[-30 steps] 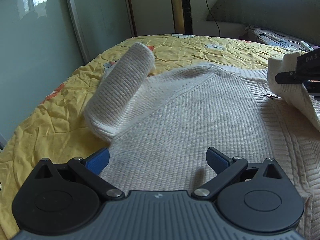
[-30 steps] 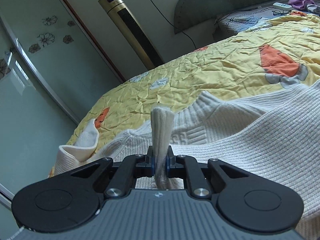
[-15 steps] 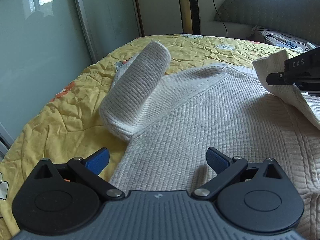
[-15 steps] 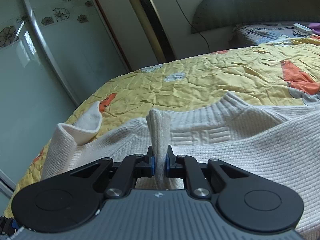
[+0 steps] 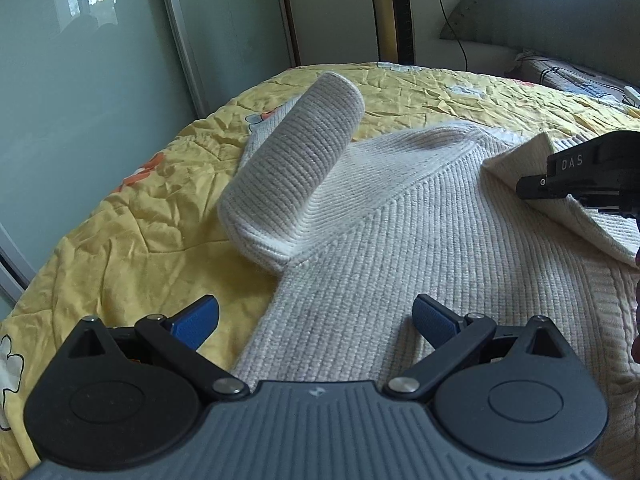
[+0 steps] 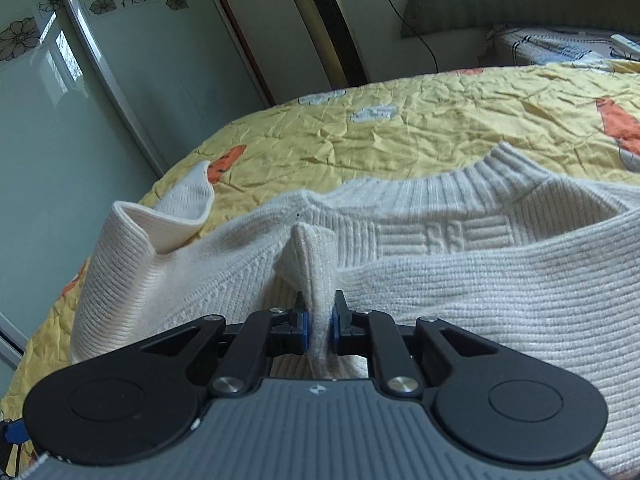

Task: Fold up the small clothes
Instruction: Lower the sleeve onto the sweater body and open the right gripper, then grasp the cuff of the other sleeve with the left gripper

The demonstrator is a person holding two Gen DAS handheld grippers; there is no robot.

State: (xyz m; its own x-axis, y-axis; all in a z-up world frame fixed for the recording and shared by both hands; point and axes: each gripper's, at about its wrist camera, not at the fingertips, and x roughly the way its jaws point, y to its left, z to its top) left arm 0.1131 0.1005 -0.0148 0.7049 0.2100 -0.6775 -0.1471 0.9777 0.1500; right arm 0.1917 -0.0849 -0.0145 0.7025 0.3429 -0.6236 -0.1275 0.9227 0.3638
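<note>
Between the right tool's (image 6: pixel 320 330) clamped pads sits a sweater (image 6: pixel 500 292) fold, left tool (image 5: pixel 316 318) open

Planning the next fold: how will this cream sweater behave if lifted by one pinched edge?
Likely floppy: the sweater drapes from the fold pinched in the right gripper. Probably fairly heavy, as the ribbed knit looks thick. The sleeve holds a raised fold, so it may spring back rather than lie flat.
</note>
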